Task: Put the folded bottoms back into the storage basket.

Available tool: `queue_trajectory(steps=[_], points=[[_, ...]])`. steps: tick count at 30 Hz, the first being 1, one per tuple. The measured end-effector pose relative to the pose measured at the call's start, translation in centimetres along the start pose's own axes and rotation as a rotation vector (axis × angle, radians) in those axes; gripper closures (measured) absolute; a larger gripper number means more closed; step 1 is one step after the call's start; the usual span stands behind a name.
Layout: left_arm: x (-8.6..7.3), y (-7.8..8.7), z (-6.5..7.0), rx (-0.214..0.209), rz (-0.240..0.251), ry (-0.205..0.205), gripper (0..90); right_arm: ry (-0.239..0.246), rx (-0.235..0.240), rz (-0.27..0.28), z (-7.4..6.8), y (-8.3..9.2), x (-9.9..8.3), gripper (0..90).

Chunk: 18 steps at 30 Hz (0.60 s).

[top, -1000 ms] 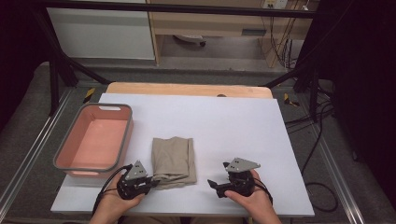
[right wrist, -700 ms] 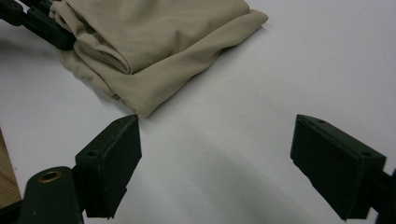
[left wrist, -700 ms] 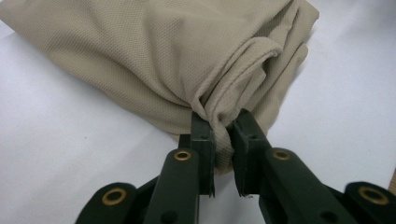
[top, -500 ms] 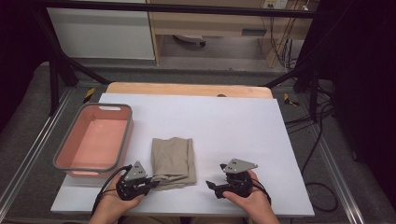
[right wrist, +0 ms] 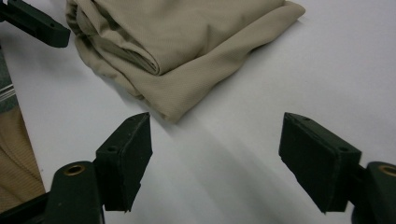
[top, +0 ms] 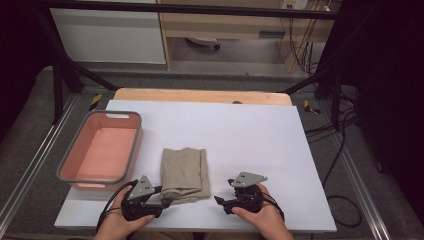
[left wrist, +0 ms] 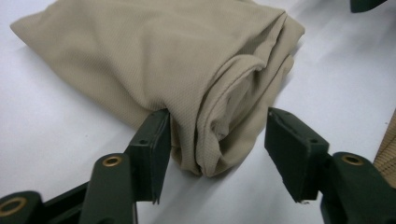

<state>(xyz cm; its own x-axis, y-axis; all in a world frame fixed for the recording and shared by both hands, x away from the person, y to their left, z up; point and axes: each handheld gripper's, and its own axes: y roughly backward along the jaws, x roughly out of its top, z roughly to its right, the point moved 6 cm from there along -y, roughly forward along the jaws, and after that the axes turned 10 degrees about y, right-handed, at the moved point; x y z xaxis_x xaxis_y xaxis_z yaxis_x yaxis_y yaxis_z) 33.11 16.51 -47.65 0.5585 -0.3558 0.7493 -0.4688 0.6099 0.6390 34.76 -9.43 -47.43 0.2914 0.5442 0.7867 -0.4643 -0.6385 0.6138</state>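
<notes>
A folded beige cloth (top: 184, 174) lies on the white table top (top: 240, 135), near the front edge. My left gripper (top: 162, 199) is at the cloth's near left corner. In the left gripper view its jaws (left wrist: 217, 126) straddle the rolled corner of the cloth (left wrist: 187, 70). They have just been opening; one pad still touches the fabric and the other stands clear. My right gripper (top: 220, 202) rests on the table right of the cloth. Its jaws (right wrist: 217, 135) have been closing a little but stand wide, with bare table between them. The cloth (right wrist: 187, 42) lies just ahead of it.
A pink basin with a grey rim (top: 65, 172) stands at the table's left, close to my left hand. A wooden strip (top: 200, 95) runs along the table's far edge. Cables (top: 345, 150) hang off the right side. The left gripper's jaw (right wrist: 35, 21) reaches into the right gripper view.
The left gripper's jaws have spread apart at the cloth's near corner. Both hands have stayed where they were, and the cloth has not shifted.
</notes>
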Motion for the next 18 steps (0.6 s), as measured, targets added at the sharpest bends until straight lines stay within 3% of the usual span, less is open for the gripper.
queue_trajectory(steps=[4,10,18], points=[[0.7,0.1,-0.2,0.011,0.044,0.006,29.8,0.01,0.017,-0.006,-0.5,-0.8,0.4,31.8],[1.1,0.1,-0.3,0.026,0.081,0.025,22.1,0.012,0.057,-0.029,-1.4,-2.3,0.9,38.3],[1.6,0.4,-0.4,0.029,0.116,0.054,20.0,0.028,0.081,-0.075,-1.9,-4.1,1.2,49.6]])
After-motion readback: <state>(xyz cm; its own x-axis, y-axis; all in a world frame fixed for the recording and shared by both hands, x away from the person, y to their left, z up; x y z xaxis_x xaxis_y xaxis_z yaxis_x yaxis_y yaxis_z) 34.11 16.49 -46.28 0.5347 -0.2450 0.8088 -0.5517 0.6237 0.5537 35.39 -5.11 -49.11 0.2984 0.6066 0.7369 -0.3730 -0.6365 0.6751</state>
